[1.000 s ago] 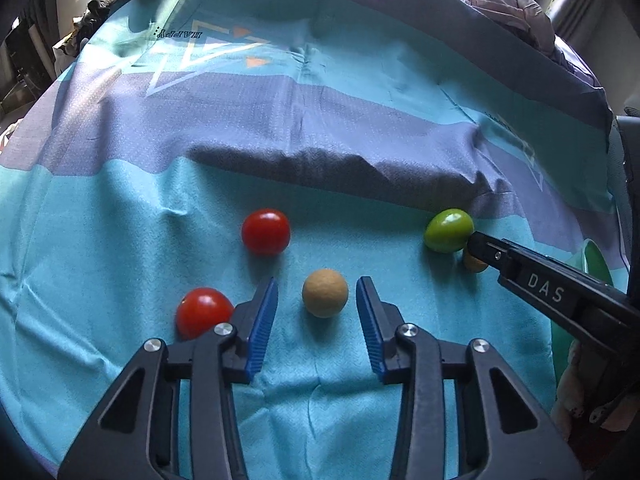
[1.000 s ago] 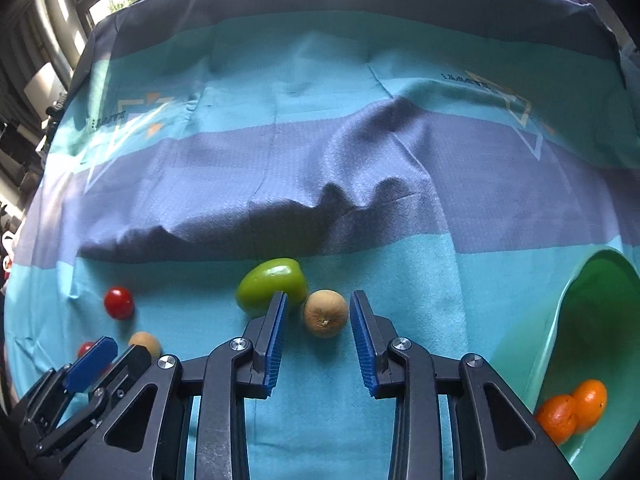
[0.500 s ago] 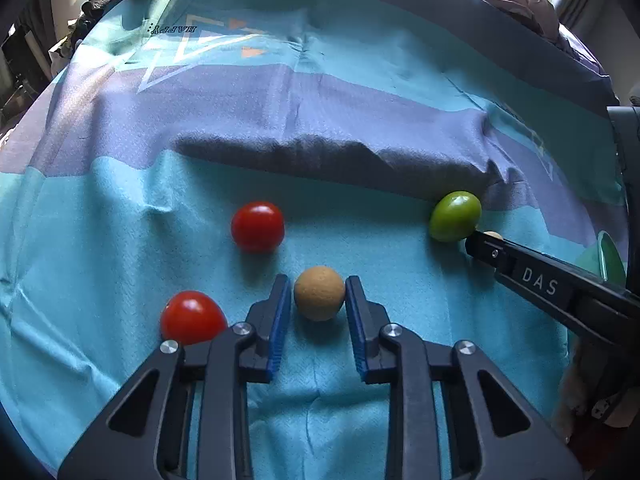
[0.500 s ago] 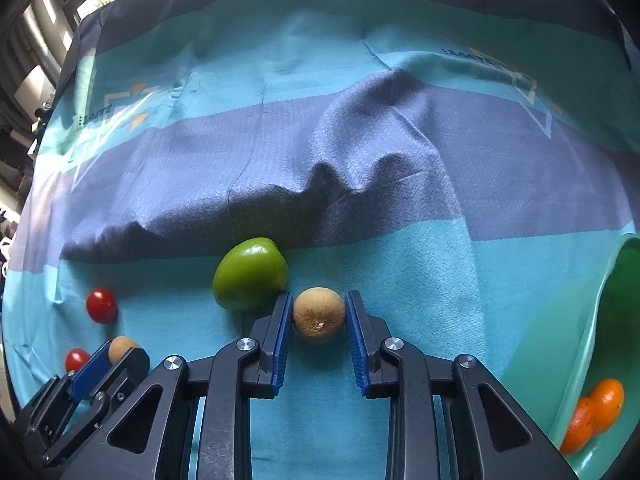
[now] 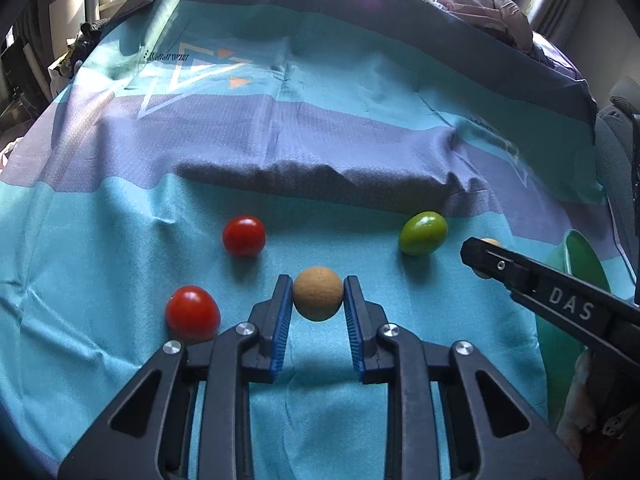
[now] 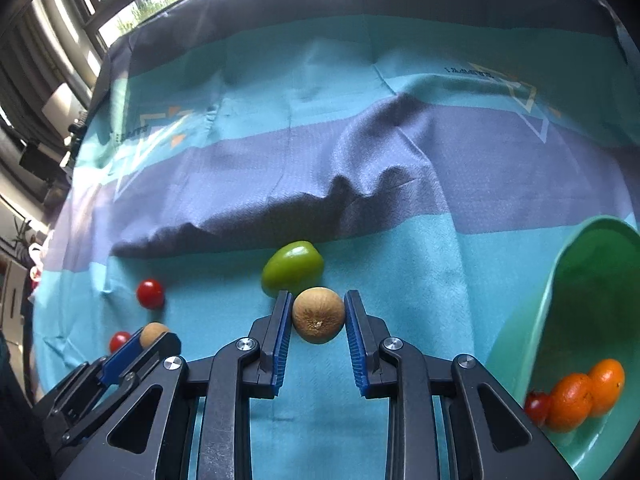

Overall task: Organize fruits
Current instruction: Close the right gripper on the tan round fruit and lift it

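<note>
My left gripper is shut on a tan round fruit over the teal cloth. Two red tomatoes lie near it, one at its left and one beyond. A green fruit lies to the right. My right gripper is shut on a brown round fruit, with the green fruit just behind it. The green bowl at the right holds two oranges and a small tomato.
The right gripper's arm crosses the left wrist view at the right. The left gripper shows at the lower left of the right wrist view. A raised fold in the cloth runs behind the fruits.
Both grippers have closed from open onto their round fruits. Both views now sit a little higher, with the fruits held between the pads.
</note>
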Motion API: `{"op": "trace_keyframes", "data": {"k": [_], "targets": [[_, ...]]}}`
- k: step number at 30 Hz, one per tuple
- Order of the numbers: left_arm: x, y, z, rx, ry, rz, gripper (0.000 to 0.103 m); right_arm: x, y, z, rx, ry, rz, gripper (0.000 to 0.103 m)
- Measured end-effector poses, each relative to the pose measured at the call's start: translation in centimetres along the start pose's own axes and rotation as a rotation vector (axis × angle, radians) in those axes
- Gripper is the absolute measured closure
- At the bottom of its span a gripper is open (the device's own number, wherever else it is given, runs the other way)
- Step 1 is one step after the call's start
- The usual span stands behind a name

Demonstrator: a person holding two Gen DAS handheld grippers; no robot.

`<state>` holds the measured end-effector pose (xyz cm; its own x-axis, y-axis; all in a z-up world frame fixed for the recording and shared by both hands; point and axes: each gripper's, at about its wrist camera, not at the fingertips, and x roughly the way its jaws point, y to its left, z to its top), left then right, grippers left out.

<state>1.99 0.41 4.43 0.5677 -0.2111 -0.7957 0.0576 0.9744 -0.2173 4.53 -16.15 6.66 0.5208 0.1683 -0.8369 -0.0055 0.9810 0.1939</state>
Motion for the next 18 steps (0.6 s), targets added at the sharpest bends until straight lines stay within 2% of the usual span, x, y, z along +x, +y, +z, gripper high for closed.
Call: {"op": "trace_keyframes", "data": {"k": [8, 14, 18], "targets": [[-4.5, -3.1, -0.9, 0.097, -0.111, -0.061, 0.078, -7.2, -2.6, -2.3, 0.069, -0.128, 0.11, 0.075], [-6.9, -6.9, -1.8, 0.183, -0.159, -0.123, 0.078, -10.1, -5.2, -3.1, 0.108, -0.241, 0.031, 0.075], [-7.9, -10.5, -2.0, 0.254, -0.173, -0.18, 0.077, -11.6, -7.4, -3.0, 0.152, -0.287, 0.015, 0.075]]}}
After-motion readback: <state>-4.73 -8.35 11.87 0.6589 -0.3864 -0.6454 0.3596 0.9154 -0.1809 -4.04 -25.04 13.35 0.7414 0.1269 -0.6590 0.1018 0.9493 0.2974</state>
